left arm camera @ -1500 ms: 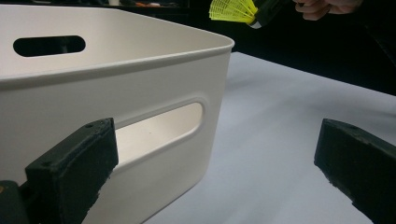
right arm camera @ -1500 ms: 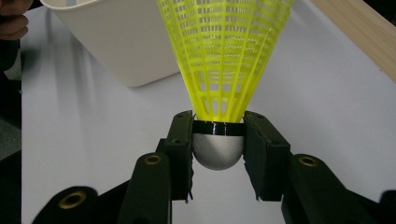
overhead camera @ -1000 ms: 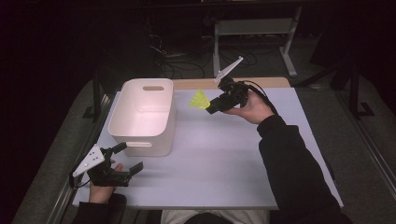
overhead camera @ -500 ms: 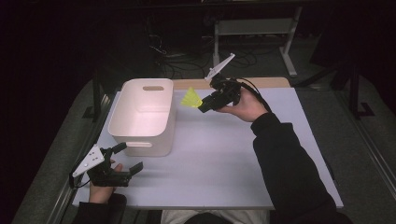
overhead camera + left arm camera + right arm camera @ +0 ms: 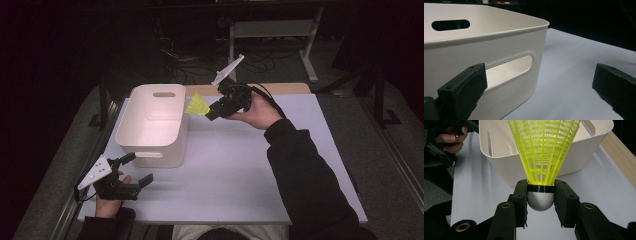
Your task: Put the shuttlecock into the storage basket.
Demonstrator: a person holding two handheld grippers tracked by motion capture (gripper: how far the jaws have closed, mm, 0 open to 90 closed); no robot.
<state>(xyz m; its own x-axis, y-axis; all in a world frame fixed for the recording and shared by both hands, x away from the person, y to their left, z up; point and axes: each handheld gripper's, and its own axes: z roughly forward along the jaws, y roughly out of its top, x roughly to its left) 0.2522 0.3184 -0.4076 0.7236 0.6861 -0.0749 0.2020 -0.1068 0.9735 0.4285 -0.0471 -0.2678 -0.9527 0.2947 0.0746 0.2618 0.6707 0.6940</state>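
Observation:
A yellow plastic shuttlecock with a silver rounded cap hangs in the air just right of the white bin's far right rim. My right gripper is shut on its cap, skirt pointing toward the bin. In the right gripper view the bin stands directly behind the shuttlecock. My left gripper rests open on the table near the front left corner, its jaws wide apart and facing the bin's front wall with its handle slot. Nothing lies between those jaws.
The white table top stretches right and in front of the bin. A wooden strip runs along the far edge. A metal stand and cables lie on the dark floor beyond.
My right gripper has carried the shuttlecock left and slightly up, from over the table toward the bin's right rim. The left gripper has stayed put.

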